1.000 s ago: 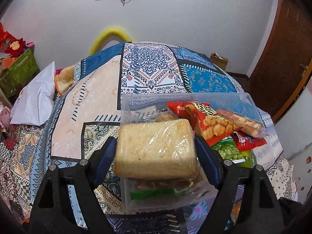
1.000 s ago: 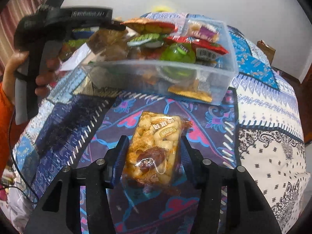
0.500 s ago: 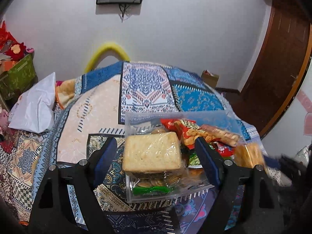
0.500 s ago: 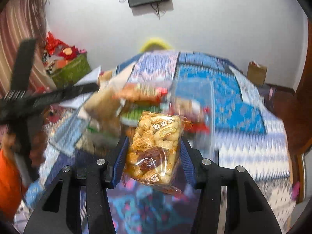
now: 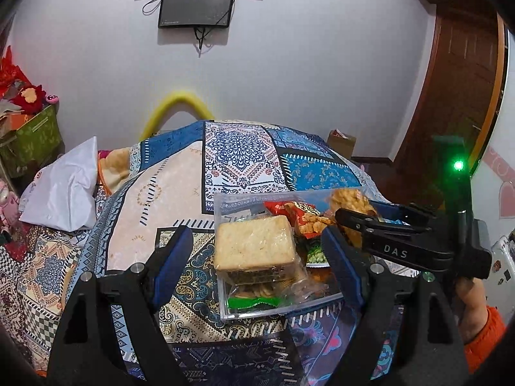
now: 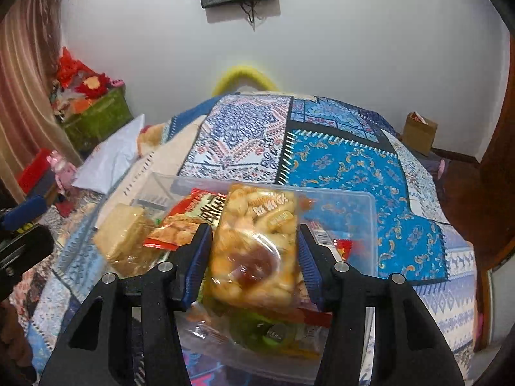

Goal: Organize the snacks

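A clear plastic box [image 5: 257,315] of mixed snacks sits on the patterned bedcover. A wrapped cracker pack [image 5: 254,244] lies on top at its left end, also seen as the cracker pack [image 6: 119,234]. My left gripper [image 5: 256,254] hangs open in front of the pack, both fingers well clear of it. My right gripper [image 6: 254,251] is over the box [image 6: 370,225] with its jaws opening. A clear bag of puffed snacks [image 6: 254,247] sits blurred between them, no longer squeezed. From the left wrist view, the right gripper [image 5: 357,212] and the bag [image 5: 351,201] hang over the box's far right corner.
A red snack bag [image 5: 305,222] and green packets [image 5: 251,302] fill the box. A white pillow [image 5: 64,189] lies at the bed's left edge. A cardboard carton [image 6: 418,132] stands by the wall and a wooden door [image 5: 460,80] at right. A hand in an orange sleeve [image 5: 479,328] holds the right gripper.
My left gripper has drawn back and up from the cracker pack, which stays on the box. My right gripper has carried the puffed-snack bag up from the bedcover to over the box.
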A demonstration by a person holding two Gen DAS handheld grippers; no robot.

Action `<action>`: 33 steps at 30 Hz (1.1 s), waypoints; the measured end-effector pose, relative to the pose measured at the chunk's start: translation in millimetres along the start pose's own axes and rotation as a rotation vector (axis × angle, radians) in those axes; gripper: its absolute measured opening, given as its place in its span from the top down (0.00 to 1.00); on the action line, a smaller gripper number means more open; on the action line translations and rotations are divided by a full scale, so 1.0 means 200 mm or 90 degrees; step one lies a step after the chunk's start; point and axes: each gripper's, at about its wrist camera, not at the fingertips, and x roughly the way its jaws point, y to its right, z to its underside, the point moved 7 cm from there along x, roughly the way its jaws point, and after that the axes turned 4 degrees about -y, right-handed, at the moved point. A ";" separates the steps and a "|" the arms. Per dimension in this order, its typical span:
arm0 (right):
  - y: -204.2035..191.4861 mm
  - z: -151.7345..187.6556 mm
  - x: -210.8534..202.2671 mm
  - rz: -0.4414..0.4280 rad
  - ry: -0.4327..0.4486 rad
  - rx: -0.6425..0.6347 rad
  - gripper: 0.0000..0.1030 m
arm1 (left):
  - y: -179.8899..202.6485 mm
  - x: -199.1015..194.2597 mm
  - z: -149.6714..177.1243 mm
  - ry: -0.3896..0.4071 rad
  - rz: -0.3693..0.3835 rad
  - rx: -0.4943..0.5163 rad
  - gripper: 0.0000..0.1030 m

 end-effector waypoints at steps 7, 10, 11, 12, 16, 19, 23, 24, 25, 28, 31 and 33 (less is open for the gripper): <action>0.01 0.00 -0.17 0.002 0.038 -0.005 0.31 | 0.01 -0.03 0.00 0.002 0.003 -0.010 0.21; 0.00 0.00 -0.27 -0.013 0.057 -0.006 0.31 | 0.03 -0.09 -0.01 0.014 0.008 -0.009 0.21; -0.01 0.01 -0.32 -0.018 0.067 -0.008 0.31 | 0.04 -0.12 -0.02 0.023 0.008 -0.008 0.21; -0.02 0.01 -0.39 -0.022 0.080 -0.009 0.31 | 0.05 -0.16 -0.03 0.030 0.007 -0.006 0.21; -0.05 0.05 -0.63 -0.030 0.125 -0.012 0.30 | 0.10 -0.34 -0.07 0.074 0.004 0.000 0.21; -0.07 0.07 -0.80 -0.034 0.163 -0.009 0.24 | 0.13 -0.51 -0.09 0.107 0.010 0.000 0.21; -0.09 0.11 -1.01 -0.039 0.204 -0.010 0.23 | 0.19 -0.75 -0.08 0.164 -0.002 0.012 0.19; -0.10 0.12 -1.06 -0.039 0.214 -0.011 0.21 | 0.20 -0.80 -0.08 0.175 -0.006 0.016 0.15; -0.11 0.13 -1.10 -0.037 0.223 -0.012 0.19 | 0.21 -0.87 -0.07 0.189 -0.008 0.019 0.12; -0.13 0.17 -1.20 -0.037 0.250 -0.015 0.15 | 0.26 -1.00 -0.04 0.219 -0.013 0.031 0.08; -0.15 0.21 -1.28 -0.033 0.268 -0.021 0.09 | 0.28 -1.09 0.00 0.234 -0.019 0.035 0.02; -0.16 0.24 -1.32 -0.023 0.287 -0.026 0.00 | 0.29 -1.12 0.03 0.236 -0.019 0.037 0.02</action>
